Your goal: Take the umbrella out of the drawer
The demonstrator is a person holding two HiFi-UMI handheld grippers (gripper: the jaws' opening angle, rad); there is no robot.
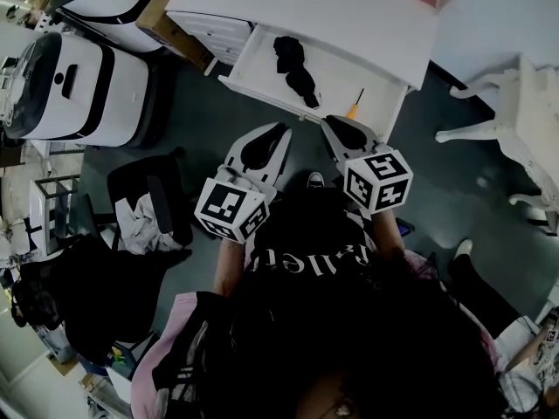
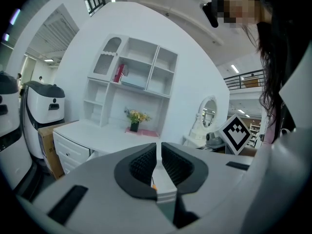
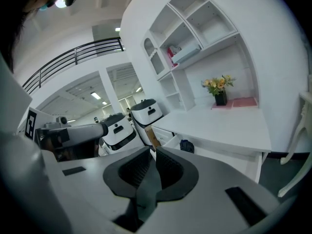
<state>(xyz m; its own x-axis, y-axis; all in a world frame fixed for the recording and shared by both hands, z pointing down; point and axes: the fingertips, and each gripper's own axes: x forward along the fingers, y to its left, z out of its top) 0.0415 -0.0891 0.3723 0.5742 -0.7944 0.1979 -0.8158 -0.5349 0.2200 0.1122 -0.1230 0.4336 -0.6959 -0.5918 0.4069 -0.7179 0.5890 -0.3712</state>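
The black folded umbrella [image 1: 295, 68] lies in the open white drawer [image 1: 342, 84] of the desk, toward its left half. The right gripper view shows the umbrella [image 3: 186, 146] as a dark bundle inside the drawer [image 3: 217, 155]. My left gripper [image 1: 283, 130] and right gripper [image 1: 326, 121] hover side by side just short of the drawer's front edge, pointing at it. Both are shut with nothing between their jaws; each also shows in its own view, the left gripper [image 2: 159, 146] and the right gripper [image 3: 152, 151]. Neither touches the umbrella.
An orange-handled screwdriver [image 1: 355, 107] lies in the drawer to the right of the umbrella. The white desk top [image 1: 349, 7] overhangs the drawer. White machines [image 1: 79, 85] stand at the left, a white chair [image 1: 515, 120] at the right, a black chair with clothes [image 1: 144, 203] near my left side.
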